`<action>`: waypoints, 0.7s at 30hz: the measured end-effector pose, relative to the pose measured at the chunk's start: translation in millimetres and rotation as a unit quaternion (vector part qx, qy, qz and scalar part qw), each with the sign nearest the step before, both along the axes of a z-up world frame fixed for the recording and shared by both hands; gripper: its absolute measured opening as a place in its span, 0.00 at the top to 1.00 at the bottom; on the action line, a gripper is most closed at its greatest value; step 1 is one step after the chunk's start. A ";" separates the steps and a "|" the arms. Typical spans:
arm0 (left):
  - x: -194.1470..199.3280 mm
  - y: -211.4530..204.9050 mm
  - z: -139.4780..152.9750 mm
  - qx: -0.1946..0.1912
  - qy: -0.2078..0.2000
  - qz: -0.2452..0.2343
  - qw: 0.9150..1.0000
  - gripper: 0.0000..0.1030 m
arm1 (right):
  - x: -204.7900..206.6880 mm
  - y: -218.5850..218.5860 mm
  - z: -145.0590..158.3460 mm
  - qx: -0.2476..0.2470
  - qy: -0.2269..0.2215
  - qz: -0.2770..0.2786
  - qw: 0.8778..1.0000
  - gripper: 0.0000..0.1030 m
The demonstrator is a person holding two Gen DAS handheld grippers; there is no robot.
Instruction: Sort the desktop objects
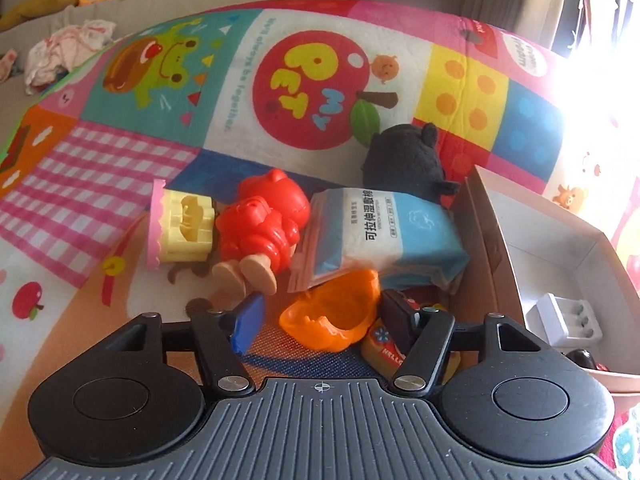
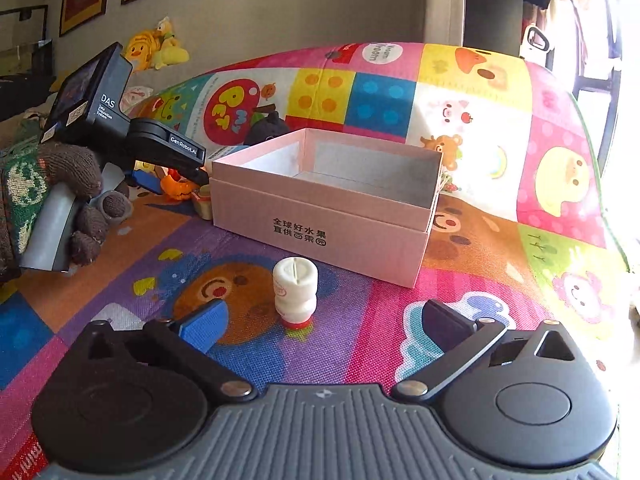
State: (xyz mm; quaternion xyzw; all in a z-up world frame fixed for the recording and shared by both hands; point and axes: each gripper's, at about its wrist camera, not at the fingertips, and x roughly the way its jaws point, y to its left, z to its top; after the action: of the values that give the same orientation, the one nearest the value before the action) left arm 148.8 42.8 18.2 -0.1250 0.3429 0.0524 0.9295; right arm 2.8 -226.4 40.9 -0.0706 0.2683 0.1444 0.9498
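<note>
A person is sorting toys on a bright patchwork play mat [image 2: 480, 128], a gripper in each hand, and the job is looking barely begun. The pink box [image 2: 320, 216] sitting mid-mat is holding only a white battery charger [image 1: 564, 320] and a dark item at its near wall. The left gripper [image 1: 324, 320] is reaching into the pile beside the box, its half-open jaws flanking an orange toy [image 1: 332, 316]; whether the pads are pressing on it cannot be told. Still waiting there are a red figure [image 1: 260, 224], a yellow block [image 1: 184, 224], a wipes packet [image 1: 384, 228] and a black plush [image 1: 404, 160]. The right gripper [image 2: 324, 324] is hanging with jaws spread wide and empty, a small white bottle [image 2: 295, 292] standing upside down just ahead of them, in front of the box.
</note>
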 end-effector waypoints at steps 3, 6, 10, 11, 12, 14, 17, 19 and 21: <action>-11.4 -1.3 3.3 0.021 -0.006 -0.013 1.000 0.42 | 0.3 -2.9 0.7 0.010 0.002 0.004 1.000 0.00; -33.5 -2.3 7.9 0.032 -0.015 -0.037 0.999 0.42 | 5.1 -8.1 0.9 0.026 0.014 -0.003 1.000 0.00; -77.8 -12.1 14.5 0.019 -0.022 -0.104 0.994 0.42 | 8.6 -11.4 0.3 0.033 0.026 -0.013 0.999 0.00; -88.3 -17.3 15.3 0.018 -0.025 -0.127 0.991 0.42 | 9.4 -12.0 -0.1 0.033 0.028 -0.016 0.999 0.00; -97.2 -22.4 15.8 0.018 -0.029 -0.146 0.989 0.42 | 9.8 -11.8 -0.4 0.033 0.030 -0.018 0.999 0.00; -112.6 -34.2 15.2 0.016 -0.034 -0.181 0.983 0.41 | 9.9 -10.8 -1.0 0.030 0.031 -0.023 0.999 0.00; -127.0 -50.2 9.3 0.013 -0.035 -0.214 0.976 0.39 | 7.7 -9.6 -2.0 0.022 0.034 -0.026 0.999 0.00; -133.7 -59.5 3.8 0.026 -0.035 -0.225 0.973 0.25 | 5.7 -8.4 -2.8 0.016 0.039 -0.025 0.999 0.00; -138.7 -66.2 -0.5 0.042 -0.036 -0.233 0.971 0.22 | 2.7 -7.9 -4.0 0.009 0.048 -0.020 0.999 0.00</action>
State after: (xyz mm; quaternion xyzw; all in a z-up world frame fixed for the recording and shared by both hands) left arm 10.1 -23.5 17.7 -0.0047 0.3265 -0.1557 0.9323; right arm 5.5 -234.3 37.0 -0.0496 0.3138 0.1309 0.9391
